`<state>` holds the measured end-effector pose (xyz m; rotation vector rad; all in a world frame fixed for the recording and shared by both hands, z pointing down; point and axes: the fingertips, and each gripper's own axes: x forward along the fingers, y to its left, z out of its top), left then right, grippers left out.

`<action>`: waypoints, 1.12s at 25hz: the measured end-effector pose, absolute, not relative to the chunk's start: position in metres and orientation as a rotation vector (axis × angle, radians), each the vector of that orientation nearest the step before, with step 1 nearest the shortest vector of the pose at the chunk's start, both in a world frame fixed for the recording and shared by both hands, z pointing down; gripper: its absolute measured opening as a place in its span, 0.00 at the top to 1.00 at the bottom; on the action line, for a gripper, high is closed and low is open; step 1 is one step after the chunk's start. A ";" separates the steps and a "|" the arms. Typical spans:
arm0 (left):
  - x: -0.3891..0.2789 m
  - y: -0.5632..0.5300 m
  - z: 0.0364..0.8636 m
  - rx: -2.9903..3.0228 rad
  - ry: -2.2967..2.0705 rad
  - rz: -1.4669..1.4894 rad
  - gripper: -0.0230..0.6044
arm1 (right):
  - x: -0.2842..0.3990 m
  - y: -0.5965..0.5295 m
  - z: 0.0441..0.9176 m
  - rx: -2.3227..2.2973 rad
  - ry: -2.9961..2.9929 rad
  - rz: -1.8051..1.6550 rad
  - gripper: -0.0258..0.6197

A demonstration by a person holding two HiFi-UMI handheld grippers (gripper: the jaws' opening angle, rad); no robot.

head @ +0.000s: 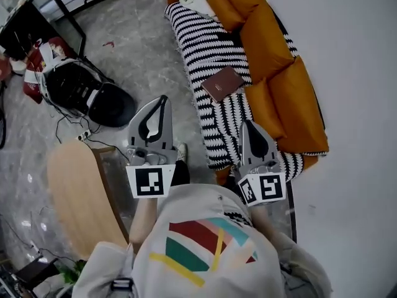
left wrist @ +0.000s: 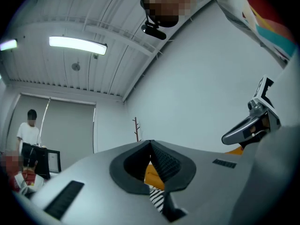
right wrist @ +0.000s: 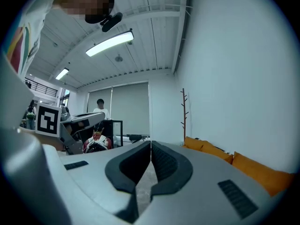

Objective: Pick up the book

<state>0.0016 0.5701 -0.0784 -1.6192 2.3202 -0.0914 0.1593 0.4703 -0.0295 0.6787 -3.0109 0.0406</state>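
— So where is the book (head: 222,83)?
— Lying flat on the striped blanket (head: 205,48), beyond both tips and touching neither: just left of where the right gripper (head: 248,124) points, and off to the right of the left gripper (head: 164,98)
— And the jaws?
— Both pairs are pressed together, nothing between them. Orange cushions (head: 273,54) run ahead and right of the right gripper; a pale wooden tabletop (head: 77,191) lies left of the left gripper, back by its marker cube (head: 152,180)

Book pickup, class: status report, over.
Shut and empty: left gripper, right gripper. Untouched: brown book flat on striped blanket. Nothing covers it.
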 end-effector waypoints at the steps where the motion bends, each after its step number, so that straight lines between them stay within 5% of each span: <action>1: -0.010 0.565 -0.081 -1.629 2.314 -0.080 0.97 | 0.148 0.465 -0.036 0.695 -3.012 0.028 0.94; 14: -0.121 0.540 -0.074 -1.640 2.316 -0.064 0.97 | 0.047 0.437 -0.035 0.775 -3.009 0.126 0.94; 28: -0.124 0.457 -0.056 -1.811 2.288 -0.043 0.97 | 0.026 0.366 -0.029 0.849 -2.985 0.246 0.94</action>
